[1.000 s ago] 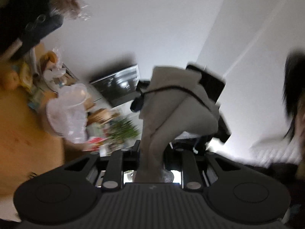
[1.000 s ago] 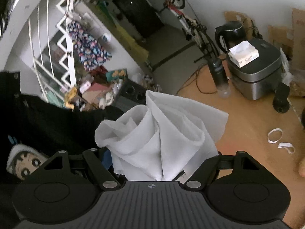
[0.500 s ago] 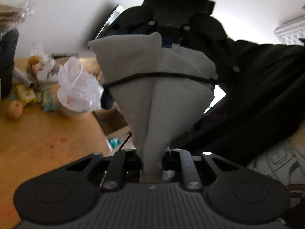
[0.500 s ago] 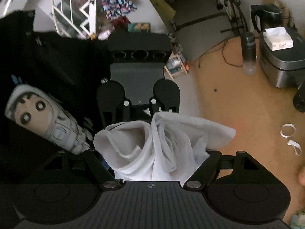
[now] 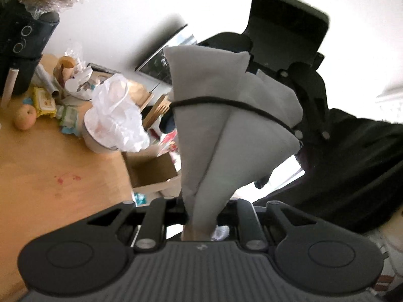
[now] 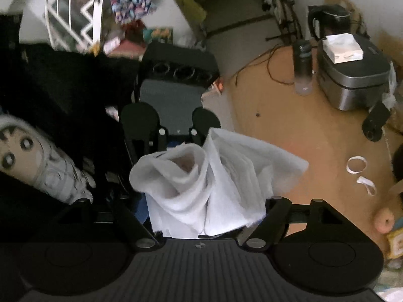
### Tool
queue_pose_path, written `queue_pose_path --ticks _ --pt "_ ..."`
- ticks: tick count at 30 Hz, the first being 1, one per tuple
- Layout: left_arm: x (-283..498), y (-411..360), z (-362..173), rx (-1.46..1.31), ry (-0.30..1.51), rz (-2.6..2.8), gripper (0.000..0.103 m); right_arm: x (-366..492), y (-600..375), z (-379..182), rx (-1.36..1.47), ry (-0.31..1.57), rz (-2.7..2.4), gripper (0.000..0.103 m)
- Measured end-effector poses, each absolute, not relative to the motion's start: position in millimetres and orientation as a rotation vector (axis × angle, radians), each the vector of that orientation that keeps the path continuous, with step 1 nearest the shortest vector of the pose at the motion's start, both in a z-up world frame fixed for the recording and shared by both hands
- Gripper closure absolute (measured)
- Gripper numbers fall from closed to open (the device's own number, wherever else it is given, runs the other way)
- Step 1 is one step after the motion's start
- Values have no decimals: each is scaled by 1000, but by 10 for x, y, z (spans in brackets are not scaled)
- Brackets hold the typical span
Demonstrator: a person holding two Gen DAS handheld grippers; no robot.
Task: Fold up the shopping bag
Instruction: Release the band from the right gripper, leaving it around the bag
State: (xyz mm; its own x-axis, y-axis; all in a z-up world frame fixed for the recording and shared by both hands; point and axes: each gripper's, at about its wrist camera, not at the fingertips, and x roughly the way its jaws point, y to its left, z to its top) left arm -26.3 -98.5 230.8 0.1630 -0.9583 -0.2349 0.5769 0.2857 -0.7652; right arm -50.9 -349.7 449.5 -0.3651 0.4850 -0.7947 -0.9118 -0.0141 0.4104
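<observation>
both grippers, left gripper [image 5: 200, 216] and right gripper [image 6: 204, 216], pinch the shopping bag [image 6: 209, 186].

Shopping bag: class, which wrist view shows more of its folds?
The right wrist view: the shopping bag fans out in bright, layered folds. The left wrist view shows the shopping bag as a shaded grey cone crossed by a black cord.

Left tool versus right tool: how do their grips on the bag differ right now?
The left tool pinches a narrow neck of the shopping bag, fabric fanning out beyond it; the right tool stands wider around a thick bunched wad. Both hold the same pale bag off the wooden table.
</observation>
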Motion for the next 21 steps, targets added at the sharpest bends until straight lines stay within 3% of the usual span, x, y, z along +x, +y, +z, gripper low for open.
queue_pose_path --ticks 2,4,10,21 --pt "-276 -943 2298 -621 795 -1176 85 -466 -3533 4535 -497 1120 1624 61" --pt "-263 -892 2268 -684 784 -1164 85 -441 -3573 4578 -475 1093 1622 76" --pt "-259 -820 2254 -802 727 -1174 85 -365 -3532 4593 -426 1037 1616 79" --pt "-220 -749 2244 -935 654 -1187 85 -121 -3457 4582 -346 1073 1633 76"
